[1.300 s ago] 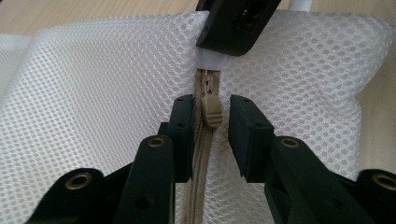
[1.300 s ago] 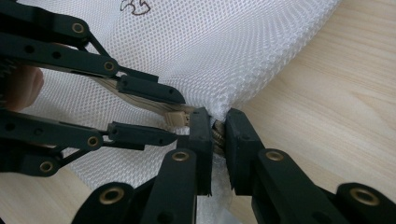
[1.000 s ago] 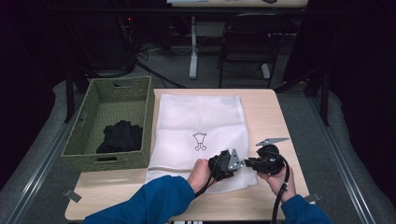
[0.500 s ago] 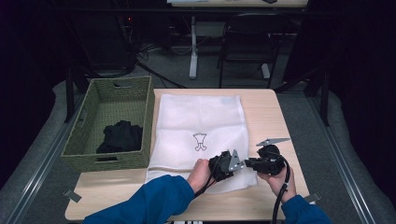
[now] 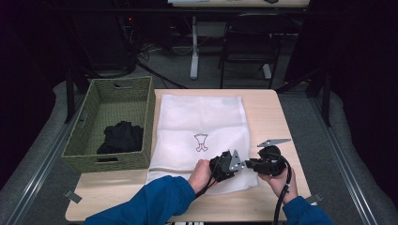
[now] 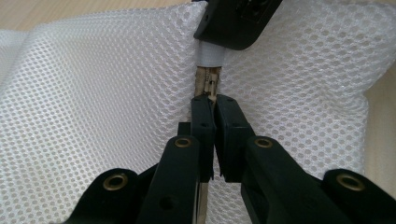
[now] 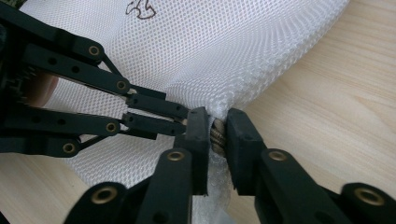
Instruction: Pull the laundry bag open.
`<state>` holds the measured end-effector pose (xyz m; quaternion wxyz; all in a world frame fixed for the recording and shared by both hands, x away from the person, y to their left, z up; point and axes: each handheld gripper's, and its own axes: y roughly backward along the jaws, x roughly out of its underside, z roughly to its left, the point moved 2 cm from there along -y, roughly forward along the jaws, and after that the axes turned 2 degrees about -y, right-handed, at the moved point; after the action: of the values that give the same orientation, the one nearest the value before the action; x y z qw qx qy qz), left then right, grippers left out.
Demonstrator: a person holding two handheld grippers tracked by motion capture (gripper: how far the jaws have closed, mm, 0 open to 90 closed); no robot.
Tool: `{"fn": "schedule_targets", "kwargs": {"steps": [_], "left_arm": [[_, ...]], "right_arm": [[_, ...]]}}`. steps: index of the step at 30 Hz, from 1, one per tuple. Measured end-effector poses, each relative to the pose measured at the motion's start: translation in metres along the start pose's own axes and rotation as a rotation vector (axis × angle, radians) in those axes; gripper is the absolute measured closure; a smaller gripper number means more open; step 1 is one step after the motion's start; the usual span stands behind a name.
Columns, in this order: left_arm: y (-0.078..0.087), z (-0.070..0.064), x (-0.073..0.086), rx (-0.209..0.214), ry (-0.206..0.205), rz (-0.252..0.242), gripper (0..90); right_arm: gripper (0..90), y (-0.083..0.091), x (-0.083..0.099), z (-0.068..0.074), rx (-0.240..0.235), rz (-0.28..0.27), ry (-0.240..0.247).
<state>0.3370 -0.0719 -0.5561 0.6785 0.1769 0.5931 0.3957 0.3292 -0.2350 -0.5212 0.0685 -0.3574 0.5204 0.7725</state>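
A white mesh bag point(image 5: 202, 126) with a small printed figure lies flat on the wooden table point(image 5: 277, 112). Its near edge carries a brass zipper point(image 6: 209, 84). My left gripper point(image 5: 240, 165) is shut on the zipper pull point(image 6: 211, 95), jaws nearly touching. My right gripper point(image 5: 248, 164) faces it from the right, shut on the zipper end point(image 7: 217, 133) at the bag's bunched near edge. In the left gripper view the right gripper's jaws pinch the white end piece point(image 6: 210, 53) just past my own tips. The left gripper point(image 7: 180, 116) meets mine tip to tip in the right gripper view.
A green woven basket point(image 5: 149, 117) stands left of the bag, holding a black garment point(image 5: 122, 137). Bare wood lies right of the bag point(image 5: 267, 117) and along the near edge. A chair and table legs stand on the floor beyond the table.
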Motion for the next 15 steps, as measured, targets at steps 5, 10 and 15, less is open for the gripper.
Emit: {"fn": "schedule_targets", "kwargs": {"steps": [5,10,15], "left_arm": [[0.0025,-0.0007,-0.0005,0.004,-0.004,0.001,86.6],[0.0028,0.0021,0.0002,0.009,0.005,0.005,86.6],[0.0012,0.0021,0.0012,0.018,0.036,-0.001,86.5]], "right_arm": [[65.7,-0.0095,0.0029,-0.0048,-0.013,0.033,-0.039],[81.1,-0.0086,0.0014,0.0005,-0.006,-0.001,-0.014],[82.7,-0.0089,0.0015,0.0025,0.001,-0.002,0.002]]}}
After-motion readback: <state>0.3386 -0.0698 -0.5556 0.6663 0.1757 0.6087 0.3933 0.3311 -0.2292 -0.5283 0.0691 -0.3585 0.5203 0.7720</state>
